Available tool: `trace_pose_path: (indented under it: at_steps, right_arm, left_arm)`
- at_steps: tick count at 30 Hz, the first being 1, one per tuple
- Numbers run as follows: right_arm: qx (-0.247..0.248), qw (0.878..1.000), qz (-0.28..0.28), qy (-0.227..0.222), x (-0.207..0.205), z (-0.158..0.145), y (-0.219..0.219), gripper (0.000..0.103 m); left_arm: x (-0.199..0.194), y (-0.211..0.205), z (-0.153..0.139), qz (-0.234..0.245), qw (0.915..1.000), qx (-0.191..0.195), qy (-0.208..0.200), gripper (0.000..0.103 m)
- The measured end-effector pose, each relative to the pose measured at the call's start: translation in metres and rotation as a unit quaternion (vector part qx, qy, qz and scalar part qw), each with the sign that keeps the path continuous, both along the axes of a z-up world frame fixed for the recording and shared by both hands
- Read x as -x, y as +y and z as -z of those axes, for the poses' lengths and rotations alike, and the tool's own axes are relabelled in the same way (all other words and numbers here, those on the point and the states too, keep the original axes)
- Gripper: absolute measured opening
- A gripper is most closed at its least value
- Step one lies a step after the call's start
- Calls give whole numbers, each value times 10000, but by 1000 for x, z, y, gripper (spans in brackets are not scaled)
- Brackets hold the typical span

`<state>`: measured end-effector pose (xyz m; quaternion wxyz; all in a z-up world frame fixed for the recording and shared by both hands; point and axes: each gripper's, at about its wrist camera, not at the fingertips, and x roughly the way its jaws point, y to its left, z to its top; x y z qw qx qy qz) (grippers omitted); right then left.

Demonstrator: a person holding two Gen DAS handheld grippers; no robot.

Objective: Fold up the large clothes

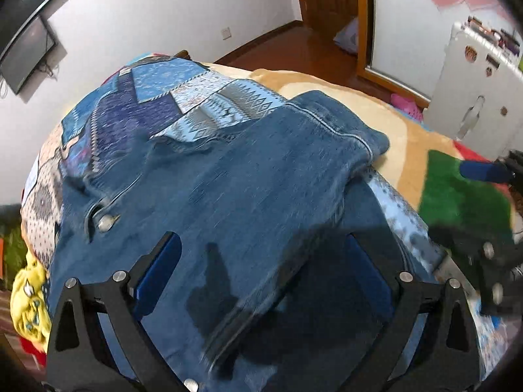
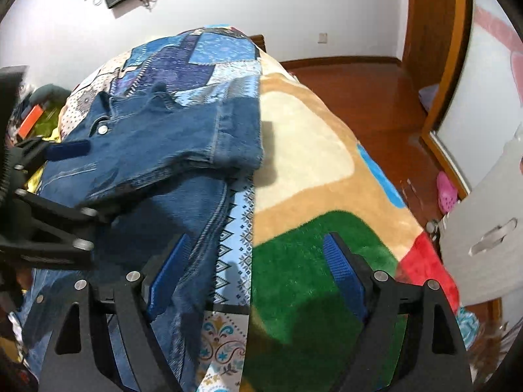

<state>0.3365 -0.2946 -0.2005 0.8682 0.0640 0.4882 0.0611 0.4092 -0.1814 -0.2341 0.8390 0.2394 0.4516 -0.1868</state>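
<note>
Two grippers, both spread wide and holding nothing: left gripper (image 1: 261,274) over the folded, faded denim jacket (image 1: 228,176), right gripper (image 2: 258,271) above the fuzzy plush blanket (image 2: 313,163).

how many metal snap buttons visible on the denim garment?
1. A silver snap button sits on the left part of the denim garment, above the left gripper's left finger; the right wrist view shows the same button. Folds may hide others.
</note>
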Motion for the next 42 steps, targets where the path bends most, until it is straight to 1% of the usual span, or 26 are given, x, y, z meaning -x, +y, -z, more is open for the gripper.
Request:
trace_pose_path:
  at_steps: [2, 4, 5, 6, 8, 9, 10, 12, 16, 20, 22, 24, 27, 28, 29, 30, 33, 34, 35, 36, 37, 38, 39, 40, 41, 42]
  right_arm:
    - [-92, 9999, 13, 92, -2, 6, 0, 81]
    - [-158, 9997, 0, 182, -2, 12, 1, 81]
    - [-206, 9995, -11, 241, -1, 16, 2, 81]
    - [-273, 9992, -1, 304, -2, 20, 3, 81]
    - [-321, 9989, 45, 345, 3, 25, 3, 81]
    - [-298, 9990, 61, 314, 5, 26, 3, 82]
    - [-259, 9992, 57, 289, 7, 25, 4, 82]
    - [-183, 9993, 30, 321, 8, 22, 5, 83]
    - [-443, 9987, 19, 268, 1, 5, 5, 82]
    - [-419, 9991, -18, 5, -8, -12, 16, 83]
    - [-354, 9994, -57, 28, -9, -10, 24, 82]
    - [-234, 9995, -99, 206, -9, 3, 33, 82]
    - [82, 9979, -235, 601, -7, 27, 46, 82]
    - [285, 9976, -287, 557, -5, 30, 51, 83]
    - [456, 9971, -358, 483, -3, 30, 56, 85]
    - [532, 9967, -422, 452, -1, 28, 59, 90]
    - [624, 9956, -446, 532, -4, 28, 64, 92]
    - [675, 9953, -439, 543, -5, 29, 66, 92]
    - [746, 9947, -438, 559, -5, 30, 67, 93]
    - [773, 9945, -434, 562, -5, 31, 67, 93]
    - [793, 9943, -432, 561, -5, 30, 69, 93]
    - [797, 9943, -433, 561, -4, 30, 68, 93]
    - [787, 9943, -431, 571, -5, 30, 67, 93]
    - [776, 9944, -425, 585, -5, 31, 67, 93]
    - [777, 9943, -421, 594, -4, 31, 69, 94]
    - [788, 9942, -421, 598, -3, 31, 69, 94]
  left_arm:
    - [-8, -10, 5, 39, 10000, 65, 38, 91]
    - [-14, -17, 8, 125, 9998, 122, 133, 68]
    - [-18, -19, 9, 160, 9993, 226, 233, 61]
    - [-19, -19, 8, 181, 9987, 358, 320, 47]
    - [-23, -15, 2, 221, 9959, 736, 483, 28]
    - [-22, -13, -2, 253, 9942, 901, 534, 12]
    - [-23, -7, -9, 227, 9917, 1120, 593, 10]
    - [-22, 3, -22, 172, 9903, 1296, 473, 8]
    - [-20, 37, -56, -72, 9887, 1497, -20, 6]
    - [-8, 94, -90, -505, 9845, 1563, -614, 5]
    - [5, 136, -100, -877, 9799, 1533, -925, 5]
    - [16, 173, -98, -1233, 9757, 1441, -1095, 5]
    - [29, 226, -81, -1717, 9689, 1484, -988, 5]
    - [34, 251, -66, -1957, 9653, 1520, -822, 5]
    - [36, 262, -58, -2066, 9636, 1539, -715, 5]
    - [40, 283, -38, -2287, 9594, 1577, -477, 5]
    - [47, 314, 5, -2641, 9510, 1607, 11, 7]
    - [51, 325, 25, -2750, 9459, 1703, 242, 10]
    - [54, 329, 32, -2812, 9435, 1726, 309, 14]
    - [59, 335, 42, -2943, 9380, 1806, 308, 21]
    - [62, 338, 43, -2997, 9351, 1874, 251, 31]
    - [66, 343, 43, -3133, 9294, 1947, 141, 37]
    - [68, 347, 42, -3222, 9255, 1987, 96, 46]
    - [69, 352, 42, -3260, 9229, 2047, 86, 51]
    - [70, 358, 42, -3313, 9169, 2224, 125, 52]
    - [73, 360, 41, -3328, 9142, 2308, 153, 52]
